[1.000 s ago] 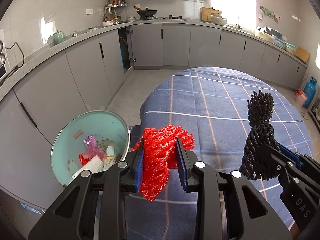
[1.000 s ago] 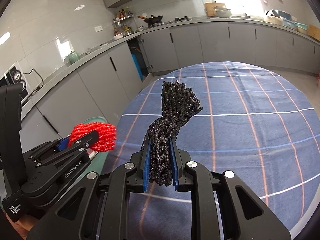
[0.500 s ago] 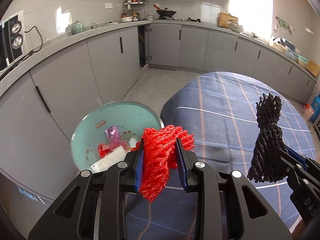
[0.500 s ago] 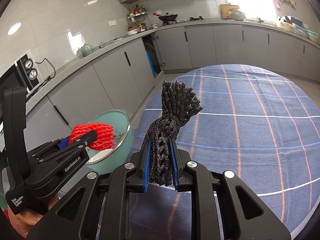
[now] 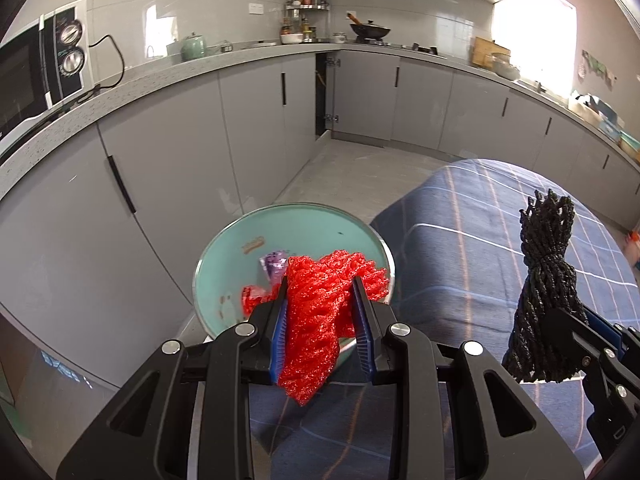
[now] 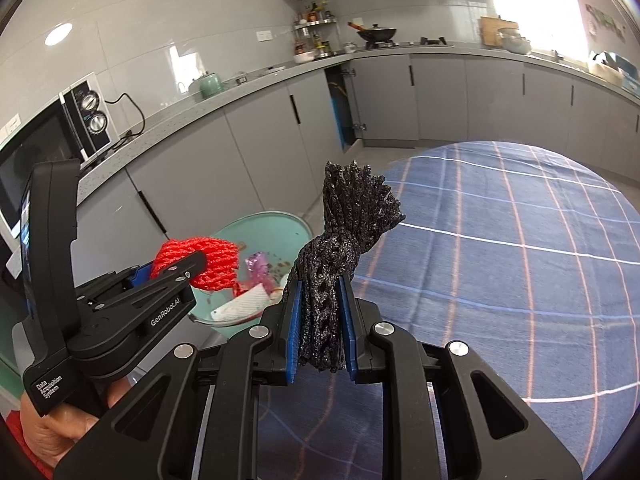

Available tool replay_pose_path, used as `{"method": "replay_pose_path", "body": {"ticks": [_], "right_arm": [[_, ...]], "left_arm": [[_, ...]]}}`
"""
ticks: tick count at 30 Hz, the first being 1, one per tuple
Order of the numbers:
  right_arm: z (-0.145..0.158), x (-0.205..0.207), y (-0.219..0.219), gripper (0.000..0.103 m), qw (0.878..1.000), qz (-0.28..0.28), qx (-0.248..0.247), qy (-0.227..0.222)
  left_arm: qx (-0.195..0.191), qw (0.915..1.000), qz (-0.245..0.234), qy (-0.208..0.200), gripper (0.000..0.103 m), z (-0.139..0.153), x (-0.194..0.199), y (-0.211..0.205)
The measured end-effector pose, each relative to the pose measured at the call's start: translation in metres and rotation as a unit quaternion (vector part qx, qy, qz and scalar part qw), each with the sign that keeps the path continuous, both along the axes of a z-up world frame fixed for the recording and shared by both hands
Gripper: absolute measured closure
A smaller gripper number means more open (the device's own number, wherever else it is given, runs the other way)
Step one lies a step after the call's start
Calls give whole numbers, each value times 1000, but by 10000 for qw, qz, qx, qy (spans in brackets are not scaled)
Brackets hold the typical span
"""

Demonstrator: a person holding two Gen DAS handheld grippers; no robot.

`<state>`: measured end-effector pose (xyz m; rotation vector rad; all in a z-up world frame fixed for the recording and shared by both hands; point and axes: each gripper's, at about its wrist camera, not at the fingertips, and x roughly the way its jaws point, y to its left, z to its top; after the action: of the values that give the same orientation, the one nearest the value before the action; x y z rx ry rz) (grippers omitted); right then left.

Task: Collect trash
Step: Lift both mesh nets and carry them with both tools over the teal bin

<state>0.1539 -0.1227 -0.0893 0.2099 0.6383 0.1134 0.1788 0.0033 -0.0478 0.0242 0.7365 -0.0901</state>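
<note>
My left gripper [image 5: 320,312] is shut on a bunch of red foam netting [image 5: 316,320], held in front of a round teal trash bin [image 5: 224,256] that stands on the floor left of the table. The bin holds a purple wrapper [image 5: 273,265], red scraps and white paper. My right gripper [image 6: 319,316] is shut on a twisted bundle of black foam netting [image 6: 340,248], over the table's left edge. In the right wrist view the left gripper [image 6: 188,270] with the red netting [image 6: 208,254] hangs above the bin [image 6: 280,224]. In the left wrist view the black netting [image 5: 540,300] shows at right.
A round table with a blue plaid cloth [image 6: 500,248] fills the right side. Grey kitchen cabinets [image 5: 180,160] run along the wall behind the bin, with a microwave [image 5: 36,76] and kettle on the counter. A hand [image 6: 60,428] holds the left gripper's handle.
Both grippers have swung left, off the table toward the bin. The bin now lies straight ahead of the left gripper. Both grips are unchanged.
</note>
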Motion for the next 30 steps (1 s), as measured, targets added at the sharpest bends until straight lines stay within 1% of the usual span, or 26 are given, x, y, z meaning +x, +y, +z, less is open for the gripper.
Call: {"method": "replay_pose_path", "body": {"ticks": [12, 19, 30], "right_arm": [[4, 20, 38, 84, 9992, 394, -15, 18], [5, 28, 50, 84, 9985, 541, -39, 9], [9, 44, 62, 84, 9979, 645, -85, -45]], "left_arm": [[-105, 9995, 301, 36, 74, -3, 7, 28], [-151, 9989, 442, 37, 74, -5, 14, 45], [-176, 9982, 577, -23, 74, -1, 23, 56]]}}
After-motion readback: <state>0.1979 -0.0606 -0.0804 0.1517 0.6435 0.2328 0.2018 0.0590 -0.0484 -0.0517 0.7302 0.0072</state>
